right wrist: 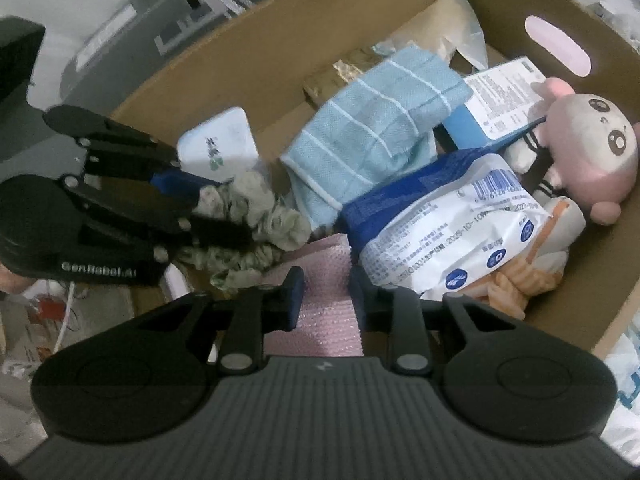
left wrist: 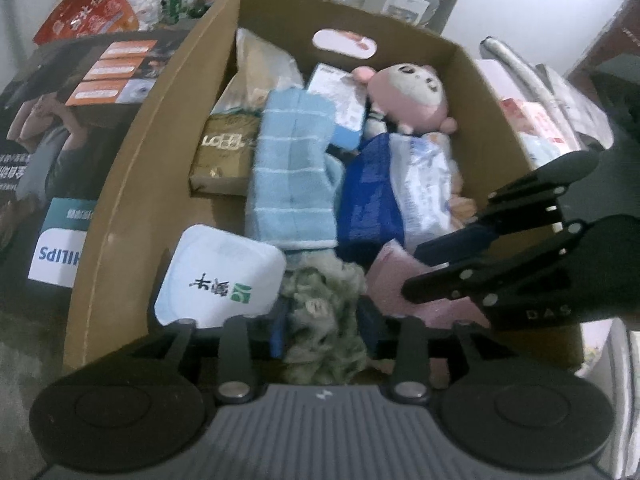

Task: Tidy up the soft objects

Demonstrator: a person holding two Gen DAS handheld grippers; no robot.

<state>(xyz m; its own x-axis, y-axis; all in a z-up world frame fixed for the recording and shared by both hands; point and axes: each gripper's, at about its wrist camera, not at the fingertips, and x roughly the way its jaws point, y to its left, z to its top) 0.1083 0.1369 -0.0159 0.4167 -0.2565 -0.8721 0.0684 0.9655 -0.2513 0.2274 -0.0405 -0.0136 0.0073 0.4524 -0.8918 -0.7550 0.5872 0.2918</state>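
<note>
**Both grippers down in the cardboard box, pink cloth between the right jaws**

While the box [left wrist: 132, 184] is packed pretty full, you can pick out most of what's in it. From the left wrist view, the left gripper [left wrist: 320, 328] sits low at the near end, right over a crumpled grey-green scrunchie-looking fabric thing [left wrist: 320, 320]. Its jaws are partly open, and the fabric bunches up between them, but I can't tell if the pads are actually pressing on it.

Right gripper [right wrist: 326, 300] is just beside it. In its own camera the jaws are narrowed around a pink textured cloth [right wrist: 320, 312], with a blue pad touching each edge, so it looks gripped. The left view shows that gripper coming in from the right edge over the same pink cloth.

Other stuff in the box:
- a light blue striped towel [left wrist: 292, 168] draped down the middle
- a pink plush doll [left wrist: 408, 96] at the far end, lying on its back near the handle cutout [left wrist: 344, 42]
- a blue and white plastic packet [left wrist: 400, 184] lying over the doll's body
- a white lidded tub [left wrist: 220, 276] with green print near the left wall, just beside the scrunchie
- a brown packet [left wrist: 224, 152] further back, half under the towel

Outside, a dark Philips carton [left wrist: 56, 160] sits against the box's left side.
</note>
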